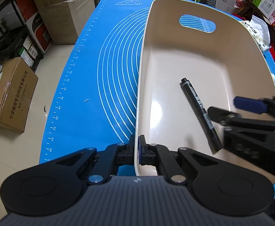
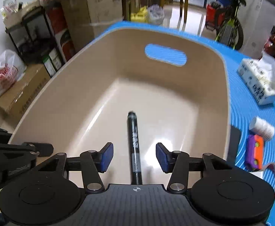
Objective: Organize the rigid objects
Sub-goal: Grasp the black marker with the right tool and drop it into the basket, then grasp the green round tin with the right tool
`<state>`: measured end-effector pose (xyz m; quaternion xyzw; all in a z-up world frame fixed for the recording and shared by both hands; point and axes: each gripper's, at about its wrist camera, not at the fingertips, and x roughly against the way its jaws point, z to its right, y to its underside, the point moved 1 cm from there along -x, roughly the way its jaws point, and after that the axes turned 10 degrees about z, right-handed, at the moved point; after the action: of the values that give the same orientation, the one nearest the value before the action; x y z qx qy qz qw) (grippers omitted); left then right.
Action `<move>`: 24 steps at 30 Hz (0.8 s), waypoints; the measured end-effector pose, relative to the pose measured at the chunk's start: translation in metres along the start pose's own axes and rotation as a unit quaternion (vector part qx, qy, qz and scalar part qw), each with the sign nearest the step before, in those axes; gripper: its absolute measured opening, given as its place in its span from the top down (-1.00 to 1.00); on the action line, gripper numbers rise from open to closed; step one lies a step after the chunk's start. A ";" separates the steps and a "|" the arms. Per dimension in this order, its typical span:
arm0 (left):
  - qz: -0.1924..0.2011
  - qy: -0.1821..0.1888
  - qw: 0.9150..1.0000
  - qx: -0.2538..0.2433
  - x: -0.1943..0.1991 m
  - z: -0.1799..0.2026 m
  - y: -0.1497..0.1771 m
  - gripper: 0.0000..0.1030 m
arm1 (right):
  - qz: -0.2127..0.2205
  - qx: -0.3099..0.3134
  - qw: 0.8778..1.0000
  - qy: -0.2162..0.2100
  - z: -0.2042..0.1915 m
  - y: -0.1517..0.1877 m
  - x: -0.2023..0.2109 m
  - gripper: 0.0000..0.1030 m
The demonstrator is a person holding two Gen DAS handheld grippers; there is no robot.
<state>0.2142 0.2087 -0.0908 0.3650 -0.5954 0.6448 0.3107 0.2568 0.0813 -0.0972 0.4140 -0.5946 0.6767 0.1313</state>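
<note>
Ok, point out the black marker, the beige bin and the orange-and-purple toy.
black marker [image 2: 134,146]: right wrist view, mid barrel.
beige bin [image 1: 146,37]: left wrist view, left rim.
orange-and-purple toy [image 2: 255,153]: right wrist view, middle of its body.

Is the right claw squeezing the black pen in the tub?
Apart. The right wrist view shows the right gripper open, with bare tub floor between each blue pad and the black pen.

Both wrist cameras look steeply down from close above the beige bin [image 1: 203,60], the left from its near-left rim, the right from its near end, sharing its floor and the black marker [image 2: 134,146].
</note>
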 end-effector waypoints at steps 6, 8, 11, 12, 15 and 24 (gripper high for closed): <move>-0.001 0.000 1.000 0.000 0.000 -0.001 0.000 0.92 | 0.066 -0.005 0.998 0.002 0.015 -0.011 0.046 -0.34; -0.001 0.000 1.000 0.000 0.000 -0.001 0.000 0.92 | 0.085 -0.013 0.996 0.005 0.027 -0.017 0.060 -0.36; -0.001 0.000 1.000 0.000 0.000 0.000 0.000 0.92 | 0.105 -0.026 0.994 0.018 0.045 -0.023 0.074 -0.43; -0.001 0.000 1.000 0.000 0.000 -0.001 0.000 0.92 | 0.110 -0.030 0.993 0.024 0.051 -0.023 0.078 -0.46; 0.000 0.000 1.000 -0.002 0.000 0.000 0.000 0.92 | 0.125 -0.043 0.990 0.039 0.071 -0.014 0.095 -0.48; -0.001 -0.001 1.000 -0.002 0.001 0.000 0.000 0.92 | 0.120 -0.053 0.988 0.083 0.112 0.041 0.112 -0.59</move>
<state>0.2136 0.2082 -0.0903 0.3652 -0.5964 0.6433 0.3115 0.2049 -0.0663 -0.0514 0.2748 -0.6622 0.6867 0.1200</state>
